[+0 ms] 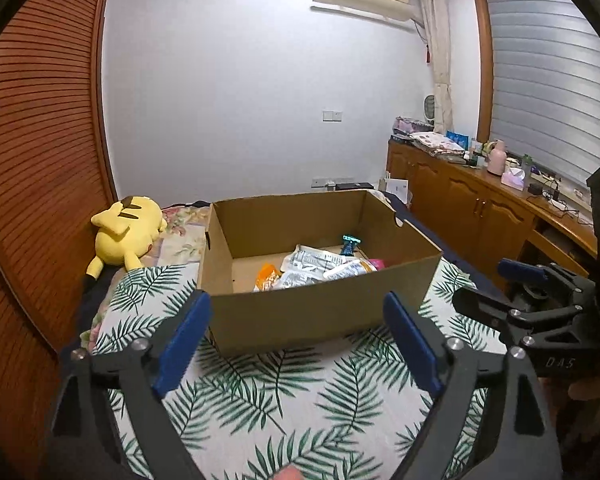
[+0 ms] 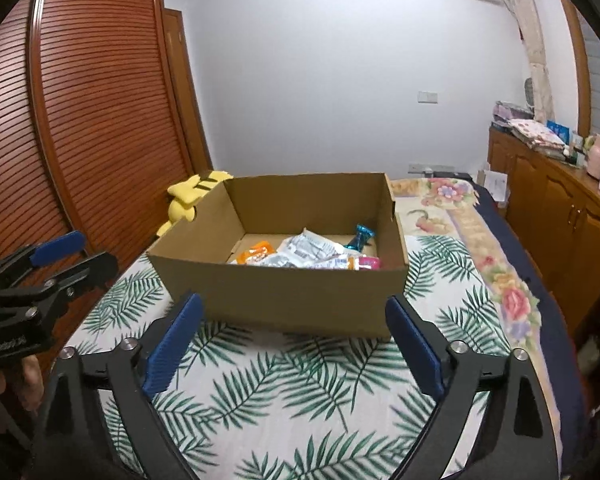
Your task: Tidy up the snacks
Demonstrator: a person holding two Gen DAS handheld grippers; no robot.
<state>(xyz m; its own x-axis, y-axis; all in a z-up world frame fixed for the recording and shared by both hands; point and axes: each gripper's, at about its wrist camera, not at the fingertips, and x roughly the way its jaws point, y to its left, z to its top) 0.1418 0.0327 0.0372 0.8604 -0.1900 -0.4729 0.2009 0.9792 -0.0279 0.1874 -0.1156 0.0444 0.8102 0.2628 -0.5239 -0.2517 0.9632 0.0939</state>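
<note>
On the bed: a cardboard box point(image 1: 320, 312) stands on the leaf-print cover point(image 1: 300, 400), and we see the snacks point(image 1: 320, 268) heaped toward its near right corner.
Look: crinkled silver-white packets, an orange pack point(image 1: 269, 276) on the left, a pink one point(image 2: 367, 263) on the right, a teal-wrapped candy point(image 2: 360, 237) farther back.
Handling: we judge them light, soft and slippery; we would pinch a sealed edge, not the puffed middle.
Grippers: our left gripper point(image 1: 298, 320) and right gripper point(image 2: 294, 320) both gape wide, nothing between them, near the box's near wall.
</note>
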